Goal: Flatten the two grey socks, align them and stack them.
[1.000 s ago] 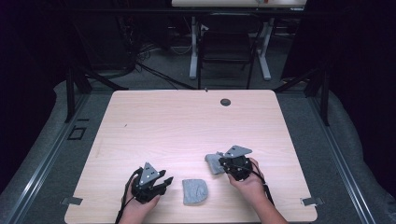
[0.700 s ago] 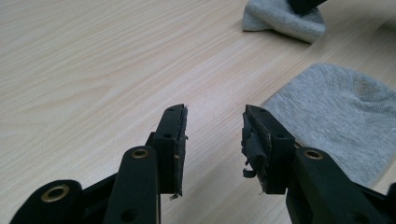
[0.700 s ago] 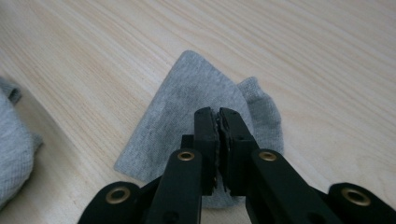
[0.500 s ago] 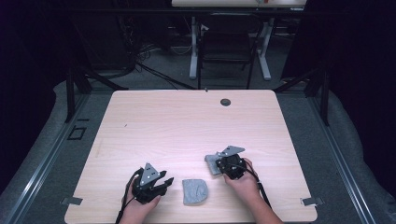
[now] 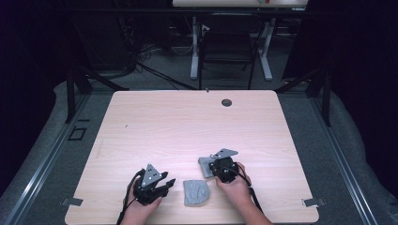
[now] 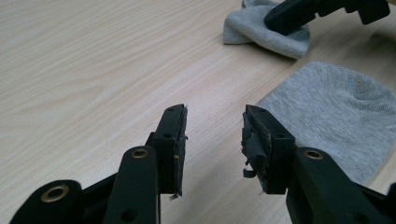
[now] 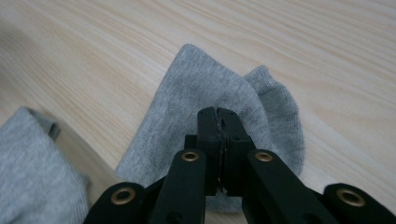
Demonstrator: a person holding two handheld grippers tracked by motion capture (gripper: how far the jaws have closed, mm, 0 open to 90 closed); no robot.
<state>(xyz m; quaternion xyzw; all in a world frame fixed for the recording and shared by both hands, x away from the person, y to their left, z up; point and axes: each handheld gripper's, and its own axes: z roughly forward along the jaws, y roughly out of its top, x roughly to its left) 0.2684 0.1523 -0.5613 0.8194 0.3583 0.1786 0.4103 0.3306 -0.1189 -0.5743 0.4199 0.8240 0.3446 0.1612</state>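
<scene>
the right tool [image 5: 212, 165] sat near the front of the tabletop [image 5: 178, 126], a little right of centre, with the person's right hand [image 5: 233, 183] behind it. in the right gripper view its two black jaws were pressed together with no gap between them, and a fold of the small grey sock [image 7: 219, 116] appeared to be pinched between the pads at the tips. the jaws had just been closing on that fabric. in the high view this sock [image 5: 205, 166] lay on the wood directly at the far-left side of the tool, partly covered by it. in the left gripper view the same sock [image 6: 261, 30] showed at the far right, with the right tool's dark jaw resting on top of it.

the left tool [image 5: 164, 183] was at the near left, held by the left hand [image 5: 141, 210] close to the front edge. in the left gripper view its jaws stood well apart, with bare wood between the worn pads [image 6: 180, 135] and nothing gripped or touched.

a second grey sock [image 5: 195, 192] lay flat between the two tools, just right of the left tool's tips and near and left of the right tool. it lay apart from the first sock.
</scene>
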